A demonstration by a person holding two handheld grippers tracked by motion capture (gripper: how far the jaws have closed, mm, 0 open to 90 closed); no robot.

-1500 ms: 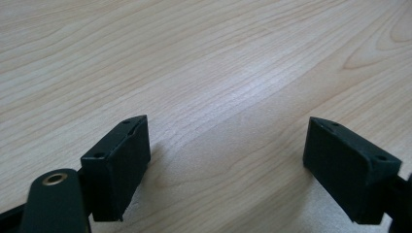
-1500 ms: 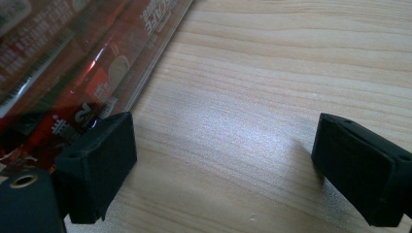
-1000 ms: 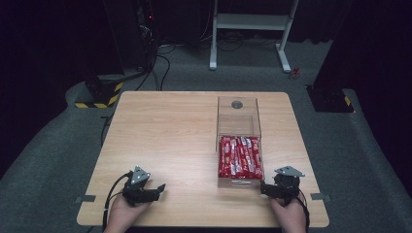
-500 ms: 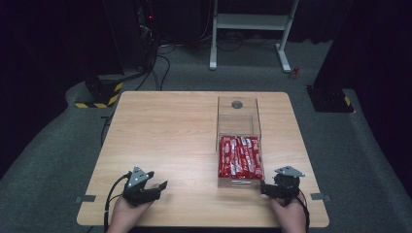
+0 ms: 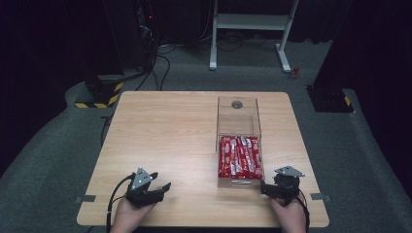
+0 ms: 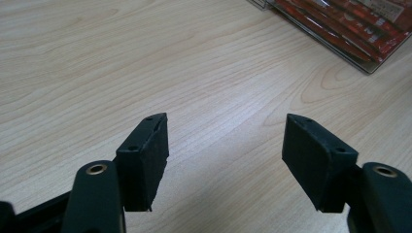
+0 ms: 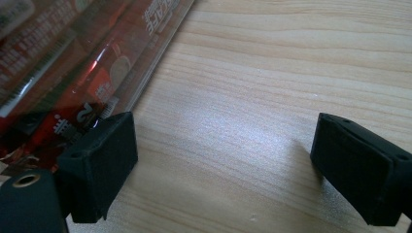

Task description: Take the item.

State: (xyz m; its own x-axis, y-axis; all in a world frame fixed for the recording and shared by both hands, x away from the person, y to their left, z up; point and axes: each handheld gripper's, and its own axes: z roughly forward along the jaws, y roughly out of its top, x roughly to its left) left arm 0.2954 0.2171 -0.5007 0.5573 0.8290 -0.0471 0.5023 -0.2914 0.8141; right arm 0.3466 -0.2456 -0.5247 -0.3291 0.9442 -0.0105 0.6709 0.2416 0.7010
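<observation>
Both grippers rest low on the near edge of the wooden table, nothing held. The left gripper has its jaws spread over bare wood; they have just been closing a little, with nothing between them. The right gripper is spread too, one pad just beside the near corner of the clear box. The red snack packets lie side by side in the box's near half; the far half looks empty. Judged step: the start, before any reach. Next move likely calls for lifting the right gripper over the box wall and pinching one packet.
</observation>
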